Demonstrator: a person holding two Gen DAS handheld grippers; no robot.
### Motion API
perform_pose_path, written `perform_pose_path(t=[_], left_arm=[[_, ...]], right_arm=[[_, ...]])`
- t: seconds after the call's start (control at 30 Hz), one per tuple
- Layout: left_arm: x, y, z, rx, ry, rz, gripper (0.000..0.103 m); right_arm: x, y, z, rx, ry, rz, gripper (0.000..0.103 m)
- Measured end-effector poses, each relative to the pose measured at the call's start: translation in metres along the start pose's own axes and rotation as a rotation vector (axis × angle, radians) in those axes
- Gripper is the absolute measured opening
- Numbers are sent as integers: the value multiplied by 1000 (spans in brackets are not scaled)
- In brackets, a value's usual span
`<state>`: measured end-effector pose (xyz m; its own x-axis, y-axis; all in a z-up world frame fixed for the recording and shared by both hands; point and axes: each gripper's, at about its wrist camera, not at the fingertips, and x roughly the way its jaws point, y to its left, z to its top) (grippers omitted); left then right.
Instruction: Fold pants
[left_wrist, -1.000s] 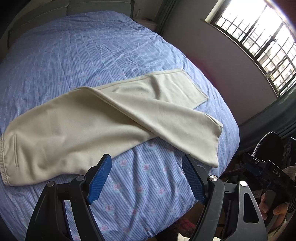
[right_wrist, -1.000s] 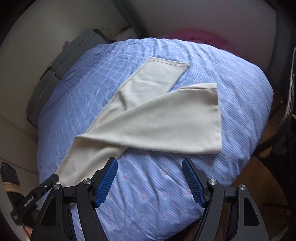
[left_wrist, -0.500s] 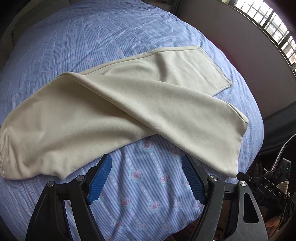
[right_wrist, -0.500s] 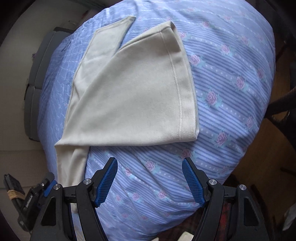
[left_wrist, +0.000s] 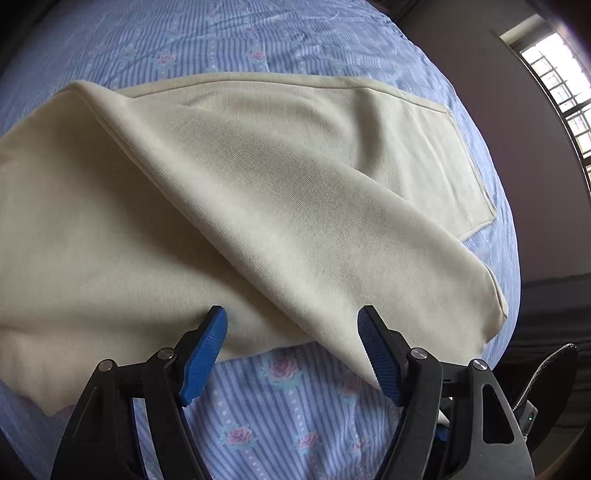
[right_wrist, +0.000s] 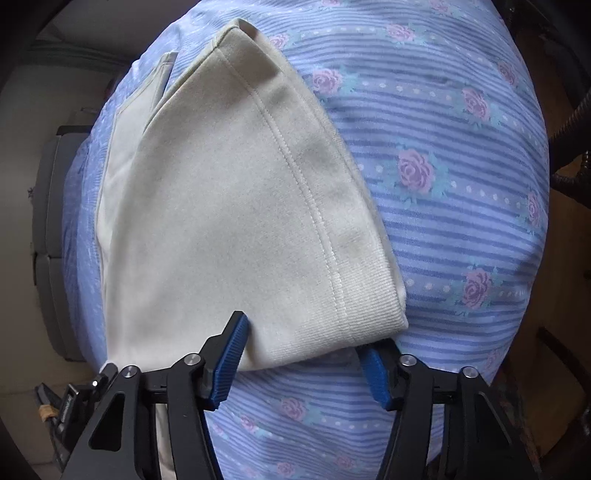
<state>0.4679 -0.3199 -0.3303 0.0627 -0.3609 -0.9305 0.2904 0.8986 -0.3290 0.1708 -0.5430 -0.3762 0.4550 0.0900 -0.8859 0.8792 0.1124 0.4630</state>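
Cream pants (left_wrist: 258, 192) lie on the blue striped bedspread (left_wrist: 280, 406), one leg crossed over the other. My left gripper (left_wrist: 291, 332) is low over the near edge of the pants where the upper leg crosses. Its jaws are closing, with the cloth edge between the blue pads (left_wrist: 203, 354), which do not press on it. In the right wrist view the hemmed end of the upper leg (right_wrist: 258, 221) fills the middle. My right gripper (right_wrist: 303, 343) straddles the hem's near corner. Its jaws are closing, with the corner between the pads (right_wrist: 229, 354) and a gap still showing.
The bed (right_wrist: 461, 129) drops off at its near and right edges. A grey padded headboard (right_wrist: 48, 221) stands at the far end. A barred window (left_wrist: 554, 85) and a plain wall (left_wrist: 498, 110) are beyond the bed. A dark wicker chair (right_wrist: 569, 147) is beside it on the wooden floor.
Both grippers have come down close to the pants, and their jaws have narrowed. The cloth edge now lies between each pair of pads; earlier only bedspread was there.
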Motion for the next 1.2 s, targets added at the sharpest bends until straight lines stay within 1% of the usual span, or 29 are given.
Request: perform_pose_path(t=[0.07, 0.1, 0.13, 0.17, 0.23, 0.3, 0.43, 0.53, 0.63, 0.73, 0.77, 0.87, 1.0, 1.07, 1.13, 1.2], left_arm=[[9, -3, 4, 16, 18, -16, 54], [12, -5, 5, 26, 28, -22, 37], [13, -8, 6, 39, 42, -24, 16], [10, -11, 6, 50, 47, -35, 12], [-8, -21, 8, 80, 12, -72, 12], [-34, -32, 13, 90, -38, -113, 12], [-75, -56, 35, 93, -123, -174, 12], [-95, -69, 61, 85, -178, -184, 12], [-103, -77, 88, 44, -213, -192, 12], [-99, -78, 117, 16, -228, -173, 12], [-93, -78, 124, 5, -229, -166, 12], [-68, -75, 150, -45, -214, -134, 12], [-34, -67, 178, -113, -180, -86, 12], [-19, -66, 190, -125, -170, -53, 12], [-4, -65, 202, -125, -160, -10, 12], [10, -61, 210, -149, -145, 15, 12]], right_arm=[[-4, 9, 5, -30, -20, -1, 23], [-8, 13, 9, -46, -27, -6, 18], [-15, 17, 14, -54, -35, -2, 14], [-25, 22, 18, -55, -46, 15, 13], [-55, 37, 26, -77, -105, 52, 11], [-89, 62, 35, -135, -175, 96, 10], [-151, 120, 65, -228, -316, 179, 10], [-172, 167, 95, -291, -360, 234, 10], [-175, 213, 122, -350, -378, 249, 9], [-165, 248, 145, -402, -376, 248, 9], [-158, 258, 154, -414, -368, 256, 9], [-125, 289, 182, -451, -338, 243, 9], [-63, 320, 223, -472, -256, 218, 9], [-29, 334, 244, -478, -212, 202, 8], [1, 346, 259, -485, -177, 189, 8], [30, 357, 273, -502, -149, 177, 8]])
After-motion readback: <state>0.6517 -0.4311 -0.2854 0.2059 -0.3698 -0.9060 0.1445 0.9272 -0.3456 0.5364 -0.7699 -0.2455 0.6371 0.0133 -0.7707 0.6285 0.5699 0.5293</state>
